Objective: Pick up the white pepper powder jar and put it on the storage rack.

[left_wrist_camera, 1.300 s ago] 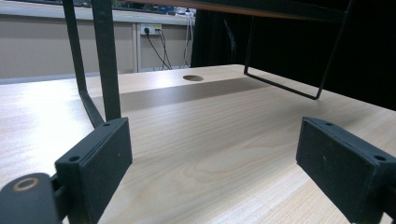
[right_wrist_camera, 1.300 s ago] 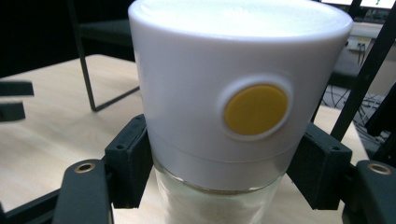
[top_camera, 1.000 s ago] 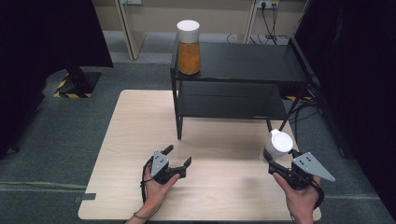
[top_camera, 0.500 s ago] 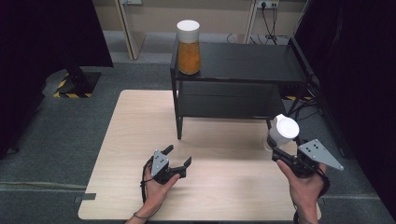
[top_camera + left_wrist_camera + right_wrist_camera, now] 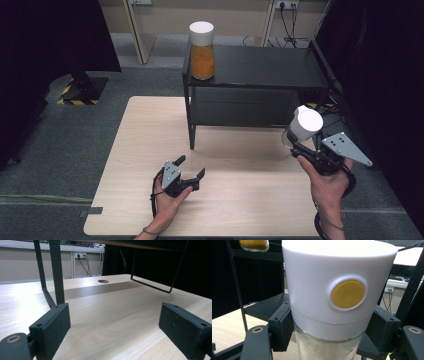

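Observation:
A glass jar with a white lid (image 5: 304,124) hangs above the table's right side, held by my right gripper (image 5: 296,145). The right gripper view puts the jar (image 5: 337,290) close up: a yellow round button on the white lid, pale powder in the glass below, both black pads pressed on its neck. A second jar (image 5: 202,50) with orange contents and a white lid stands on the left end of the black shelf's top (image 5: 270,70). My left gripper (image 5: 190,167) rests on the table near the front, open, with nothing between its fingers (image 5: 51,327).
The black two-level metal shelf (image 5: 250,107) stands at the back of the wooden table (image 5: 145,150). Its thin legs (image 5: 56,272) rise just ahead of my left gripper. A round hole (image 5: 103,281) lies in the tabletop farther off. Dark curtains flank both sides.
My right gripper has lifted the white-lidded jar up off the table and a little toward the shelf. The left gripper has stayed where it was.

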Available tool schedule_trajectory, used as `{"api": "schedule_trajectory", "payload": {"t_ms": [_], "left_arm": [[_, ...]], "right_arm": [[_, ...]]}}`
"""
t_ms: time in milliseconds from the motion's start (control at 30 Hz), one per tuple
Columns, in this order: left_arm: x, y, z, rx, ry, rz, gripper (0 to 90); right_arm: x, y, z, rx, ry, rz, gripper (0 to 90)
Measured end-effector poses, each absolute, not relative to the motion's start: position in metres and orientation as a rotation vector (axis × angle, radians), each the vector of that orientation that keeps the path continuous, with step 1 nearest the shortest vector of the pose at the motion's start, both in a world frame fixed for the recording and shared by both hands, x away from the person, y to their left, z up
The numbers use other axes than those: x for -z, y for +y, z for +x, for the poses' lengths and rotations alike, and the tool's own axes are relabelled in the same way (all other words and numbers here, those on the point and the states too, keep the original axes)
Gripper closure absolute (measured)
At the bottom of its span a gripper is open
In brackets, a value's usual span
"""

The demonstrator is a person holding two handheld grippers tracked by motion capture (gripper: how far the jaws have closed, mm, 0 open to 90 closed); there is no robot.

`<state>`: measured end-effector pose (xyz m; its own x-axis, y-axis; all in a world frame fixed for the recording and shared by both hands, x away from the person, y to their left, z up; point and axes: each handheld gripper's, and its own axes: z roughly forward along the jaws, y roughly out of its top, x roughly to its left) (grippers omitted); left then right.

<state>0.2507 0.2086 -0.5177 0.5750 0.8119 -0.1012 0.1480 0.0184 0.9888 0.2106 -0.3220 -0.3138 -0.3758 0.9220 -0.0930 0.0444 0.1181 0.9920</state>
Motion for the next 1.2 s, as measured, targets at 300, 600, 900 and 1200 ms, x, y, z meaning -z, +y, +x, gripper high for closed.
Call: {"api": "schedule_trajectory", "payload": {"t_ms": [300, 600, 900, 1200], "left_arm": [[0.518, 0.208, 0.251, -0.629, 0.858, 1.491, 9.9], [0.517, 0.208, 0.251, -0.628, 0.861, 1.493, 9.8], [0.517, 0.209, 0.251, -0.625, 0.862, 1.493, 9.8], [0.517, 0.209, 0.251, -0.625, 0.863, 1.495, 9.7]], "right_arm": [[0.295, -0.320, 0.217, -1.366, 1.570, 0.966, 30.5], [0.276, -0.317, 0.223, -1.363, 1.553, 0.957, 30.5], [0.259, -0.314, 0.228, -1.364, 1.539, 0.951, 30.6], [0.245, -0.313, 0.233, -1.368, 1.524, 0.949, 30.6]]}}
